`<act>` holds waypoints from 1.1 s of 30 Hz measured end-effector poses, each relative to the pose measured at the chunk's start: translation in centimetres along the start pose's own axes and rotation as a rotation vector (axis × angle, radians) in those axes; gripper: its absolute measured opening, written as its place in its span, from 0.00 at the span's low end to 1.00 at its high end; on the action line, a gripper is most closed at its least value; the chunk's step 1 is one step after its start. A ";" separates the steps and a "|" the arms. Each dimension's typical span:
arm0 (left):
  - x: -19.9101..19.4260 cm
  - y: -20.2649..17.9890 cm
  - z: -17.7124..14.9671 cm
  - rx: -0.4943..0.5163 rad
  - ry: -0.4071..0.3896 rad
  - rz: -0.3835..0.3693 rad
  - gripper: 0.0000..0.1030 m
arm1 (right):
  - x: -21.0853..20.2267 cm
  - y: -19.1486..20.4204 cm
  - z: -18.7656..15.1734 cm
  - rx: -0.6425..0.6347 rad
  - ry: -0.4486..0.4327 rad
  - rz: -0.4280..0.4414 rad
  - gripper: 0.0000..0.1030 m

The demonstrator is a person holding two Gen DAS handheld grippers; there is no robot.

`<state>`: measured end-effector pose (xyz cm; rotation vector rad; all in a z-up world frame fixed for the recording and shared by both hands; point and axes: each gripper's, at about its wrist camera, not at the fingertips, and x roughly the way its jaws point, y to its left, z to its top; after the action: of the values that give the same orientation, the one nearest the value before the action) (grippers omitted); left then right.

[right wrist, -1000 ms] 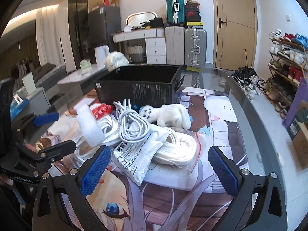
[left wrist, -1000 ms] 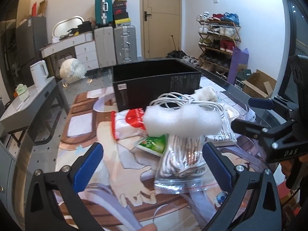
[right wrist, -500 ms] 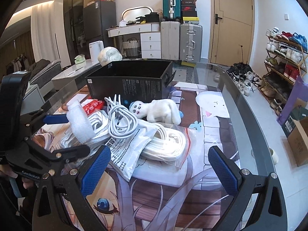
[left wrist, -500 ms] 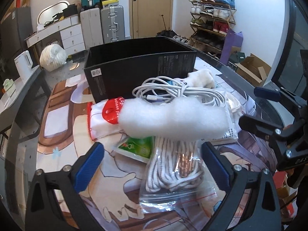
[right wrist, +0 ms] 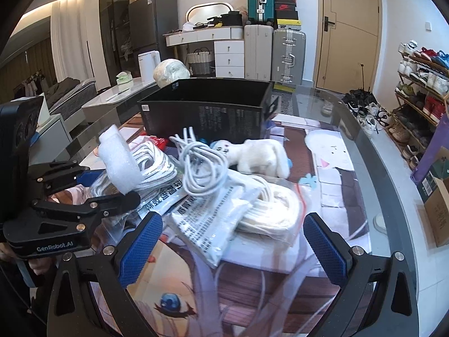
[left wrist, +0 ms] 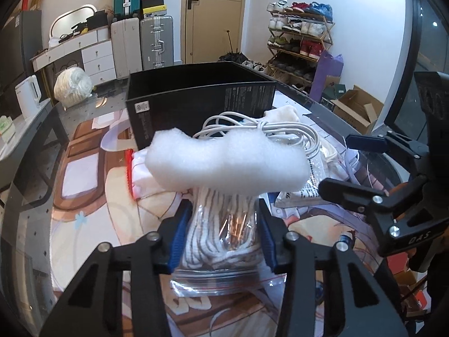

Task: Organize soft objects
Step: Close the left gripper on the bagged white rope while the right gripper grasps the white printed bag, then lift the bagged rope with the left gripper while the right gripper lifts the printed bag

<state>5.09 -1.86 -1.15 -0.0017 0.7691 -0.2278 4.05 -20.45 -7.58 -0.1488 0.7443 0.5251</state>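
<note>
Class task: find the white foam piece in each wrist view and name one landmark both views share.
Left wrist view: white foam piece spans the centre, lying across the bagged rope.
Right wrist view: it sits left of centre, above the left gripper.
Shared landmark: the black box behind the pile.

A lived-in home — shoe rack, stacked suitcases, dresser drawers beside the door.
</note>
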 end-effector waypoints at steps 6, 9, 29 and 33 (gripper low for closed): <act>-0.9 1.1 -0.8 -0.027 -0.014 0.007 0.42 | 1.3 1.1 0.5 -0.001 0.032 -0.010 0.83; -1.2 1.8 -0.9 -0.053 -0.020 0.003 0.42 | 1.9 1.6 0.6 -0.012 0.032 -0.031 0.82; -1.1 2.6 -0.8 -0.086 -0.033 0.019 0.42 | 1.7 1.5 0.8 0.026 0.014 -0.043 0.31; -1.6 2.5 -0.9 -0.090 -0.042 0.028 0.42 | 0.8 1.4 0.7 0.027 -0.004 -0.031 0.27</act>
<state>3.86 0.97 -0.87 -0.0808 0.7366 -0.1657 4.31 -18.72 -7.54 -0.1341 0.7433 0.4854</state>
